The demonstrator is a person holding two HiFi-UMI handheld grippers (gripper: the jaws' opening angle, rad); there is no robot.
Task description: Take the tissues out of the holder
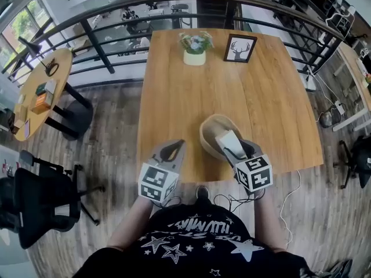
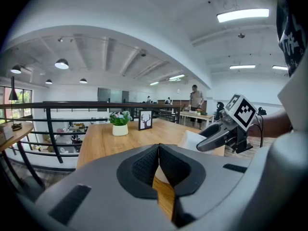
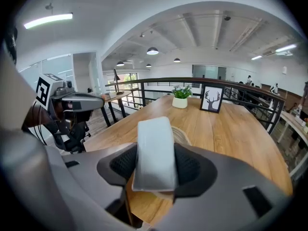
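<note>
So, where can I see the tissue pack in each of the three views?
Head view: tissue pack at lower centre, over the woven holder, in the right tongs.
Left gripper view: its white corner right of centre, by the right tongs.
Right gripper view: centre, clamped between the tongs.
Shared landmark: the framed deer picture.

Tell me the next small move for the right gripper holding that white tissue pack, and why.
Probably swing the right gripper sideways and lower the white soft tissue pack onto the bare wooden table beside the round woven holder. Its jaws are clamped on the pack, which appears to sit above the holder's rim, so setting it down outside seems all that is left.
</note>
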